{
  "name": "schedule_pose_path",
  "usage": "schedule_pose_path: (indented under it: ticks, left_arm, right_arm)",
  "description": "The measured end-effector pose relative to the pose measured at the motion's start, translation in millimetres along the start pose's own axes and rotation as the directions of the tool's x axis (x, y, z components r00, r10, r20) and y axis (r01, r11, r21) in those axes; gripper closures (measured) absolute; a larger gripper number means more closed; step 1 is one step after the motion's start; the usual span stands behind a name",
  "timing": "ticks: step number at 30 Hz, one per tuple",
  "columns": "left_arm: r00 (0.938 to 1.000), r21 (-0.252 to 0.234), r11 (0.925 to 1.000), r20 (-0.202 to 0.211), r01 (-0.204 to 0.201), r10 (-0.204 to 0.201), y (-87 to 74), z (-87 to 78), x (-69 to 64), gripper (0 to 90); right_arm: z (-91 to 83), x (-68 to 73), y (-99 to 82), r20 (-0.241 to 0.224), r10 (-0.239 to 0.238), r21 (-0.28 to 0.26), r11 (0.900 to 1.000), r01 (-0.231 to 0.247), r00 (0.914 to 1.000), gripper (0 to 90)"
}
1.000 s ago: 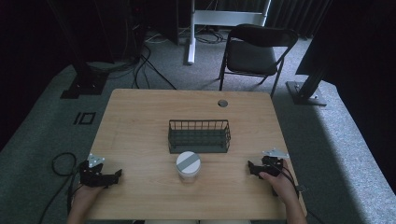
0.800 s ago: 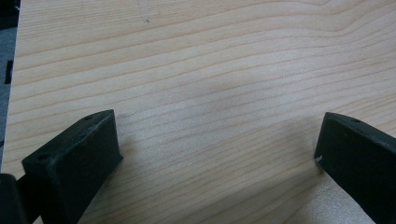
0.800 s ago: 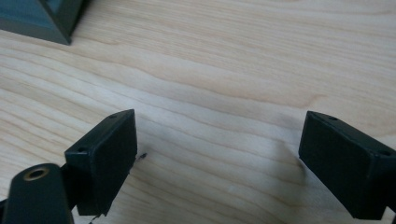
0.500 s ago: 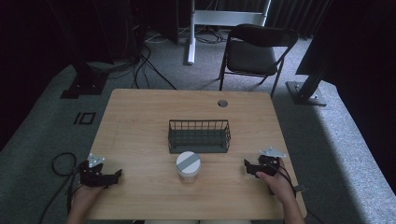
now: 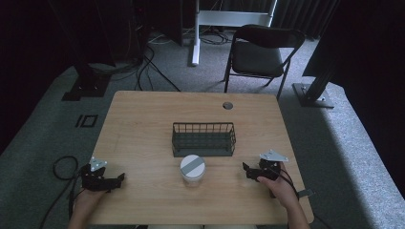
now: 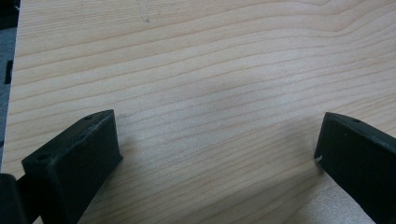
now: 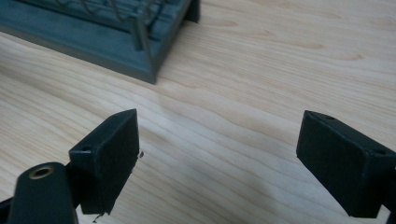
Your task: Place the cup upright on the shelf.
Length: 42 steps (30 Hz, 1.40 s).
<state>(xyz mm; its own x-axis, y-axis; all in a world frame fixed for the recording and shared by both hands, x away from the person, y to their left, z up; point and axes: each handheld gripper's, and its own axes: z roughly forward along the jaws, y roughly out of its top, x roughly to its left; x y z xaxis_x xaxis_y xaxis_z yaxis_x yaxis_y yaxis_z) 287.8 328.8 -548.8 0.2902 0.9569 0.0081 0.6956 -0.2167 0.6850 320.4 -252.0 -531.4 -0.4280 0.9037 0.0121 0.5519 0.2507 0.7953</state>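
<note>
Wire basket (dark, rectangular) sits on grained wood; both claws gape, holding nothing.

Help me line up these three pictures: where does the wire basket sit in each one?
High view: the wire basket stands mid-table, just beyond the white jar.
Right gripper view: its corner fills the upper left, beyond the open jaws.
Left gripper view: not in it.
Shared landmark: the wood-grain table.
</note>
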Motion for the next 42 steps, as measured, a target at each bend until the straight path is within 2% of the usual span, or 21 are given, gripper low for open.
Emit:
schedule_pose_path:
  ticks: [12, 22, 30, 34, 36, 37, 38, 42]
  left_arm:
    - [1.0, 0.0, 1.0, 0.0, 0.0, 0.0, 0.0, 0.0, 0.0, 0.1]
    - [1.0, 0.0, 1.0, 0.001, -0.001, 0.001, 0.0, 0.0, -0.1, 0.1]
    - [1.0, 0.001, 1.0, 0.001, -0.002, 0.002, 0.0, 0.0, 0.0, 0.1]
    - [1.0, 0.0, 1.0, 0.001, -0.002, 0.002, 0.0, 0.0, 0.0, 0.1]
    - [1.0, 0.0, 1.0, 0.001, -0.002, 0.002, 0.0, 0.0, 0.0, 0.1]
    - [1.0, 0.0, 1.0, 0.001, -0.002, 0.002, 0.0, 0.0, 0.0, 0.1]
    - [1.0, 0.0, 1.0, 0.001, -0.002, 0.002, 0.0, 0.0, 0.0, 0.1]
    - [1.0, 0.0, 1.0, 0.004, -0.004, 0.004, 0.0, 0.1, 0.2, 0.1]
  right_arm:
    - [0.5, 20.1, 4.4, -0.094, -0.045, -0.028, 0.9987, 0.043, 0.9945, 13.0]
    - [4.5, 41.4, 6.1, -0.176, -0.075, -0.04, 0.9968, 0.069, 0.9815, 13.0]
    - [6.1, 58.9, 7.7, -0.231, -0.11, -0.054, 0.9935, 0.1, 0.9668, 13.0]
    - [7.0, 68.4, 7.8, -0.261, -0.13, -0.059, 0.9912, 0.118, 0.9565, 13.0]
    - [7.3, 70.0, 7.8, -0.264, -0.134, -0.062, 0.9907, 0.122, 0.9552, 13.0]
    - [7.7, 74.8, 7.9, -0.278, -0.143, -0.061, 0.9895, 0.131, 0.95, 13.0]
    - [7.7, 76.9, 7.9, -0.28, -0.146, -0.063, 0.989, 0.134, 0.9488, 13.0]
    - [8.0, 87.2, 7.5, -0.312, -0.17, -0.067, 0.9854, 0.156, 0.9349, 13.0]
